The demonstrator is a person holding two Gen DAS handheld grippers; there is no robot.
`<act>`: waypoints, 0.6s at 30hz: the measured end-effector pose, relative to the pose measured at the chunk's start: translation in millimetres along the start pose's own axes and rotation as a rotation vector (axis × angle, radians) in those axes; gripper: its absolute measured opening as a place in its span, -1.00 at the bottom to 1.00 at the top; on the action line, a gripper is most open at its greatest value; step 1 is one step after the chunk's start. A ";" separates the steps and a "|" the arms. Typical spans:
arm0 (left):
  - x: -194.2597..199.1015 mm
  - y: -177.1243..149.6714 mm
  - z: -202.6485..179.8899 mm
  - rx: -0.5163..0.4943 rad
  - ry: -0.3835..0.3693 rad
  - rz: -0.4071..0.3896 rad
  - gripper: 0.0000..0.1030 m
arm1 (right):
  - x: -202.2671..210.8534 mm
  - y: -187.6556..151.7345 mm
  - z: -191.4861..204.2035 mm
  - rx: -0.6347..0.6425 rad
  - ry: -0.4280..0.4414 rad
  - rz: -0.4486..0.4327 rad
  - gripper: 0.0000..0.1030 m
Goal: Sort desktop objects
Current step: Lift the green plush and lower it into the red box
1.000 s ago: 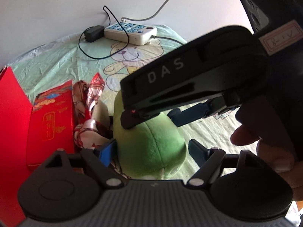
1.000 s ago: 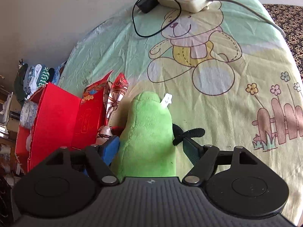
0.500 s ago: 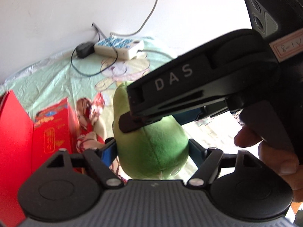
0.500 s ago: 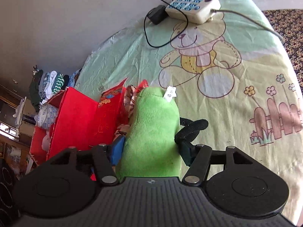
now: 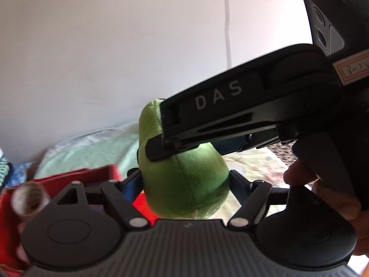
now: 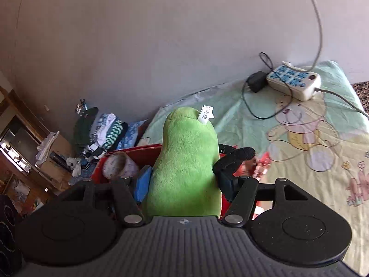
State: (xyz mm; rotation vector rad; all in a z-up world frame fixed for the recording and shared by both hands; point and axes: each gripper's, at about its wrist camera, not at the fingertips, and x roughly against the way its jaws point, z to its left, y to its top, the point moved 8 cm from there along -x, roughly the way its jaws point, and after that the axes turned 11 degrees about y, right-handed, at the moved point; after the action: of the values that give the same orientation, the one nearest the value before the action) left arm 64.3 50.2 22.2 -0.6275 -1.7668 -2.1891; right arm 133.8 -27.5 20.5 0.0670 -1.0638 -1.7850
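Note:
A green plush toy (image 5: 184,180) with a white tag (image 6: 206,114) is held up in the air by both grippers. My left gripper (image 5: 184,182) is shut on its lower part. My right gripper (image 6: 184,177) is shut on its sides, and its black body crosses over the toy in the left wrist view (image 5: 242,113). A red box (image 6: 138,152) lies below the toy, with a roll of tape (image 6: 118,165) inside. The roll also shows in the left wrist view (image 5: 30,199).
A white power strip (image 6: 294,80) with a black adapter (image 6: 254,82) and cables lies at the far edge of the bear-print sheet (image 6: 311,138). Folded clothes (image 6: 103,129) are piled by the wall at left. A red patterned packet (image 6: 260,161) lies right of the box.
Both grippers have lifted the green plush toy off the sheet and swung it left, over the red box. The views have tilted up toward the wall.

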 end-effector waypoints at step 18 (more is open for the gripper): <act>-18.0 -51.7 155.8 0.087 0.038 0.122 0.54 | -147.1 -34.6 98.8 -0.017 0.021 0.144 0.25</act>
State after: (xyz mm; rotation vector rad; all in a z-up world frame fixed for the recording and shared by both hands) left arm 82.6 212.1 -4.8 -0.6516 -1.7453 -2.0193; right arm 131.8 151.5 -2.5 -0.0020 -1.0130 -1.6600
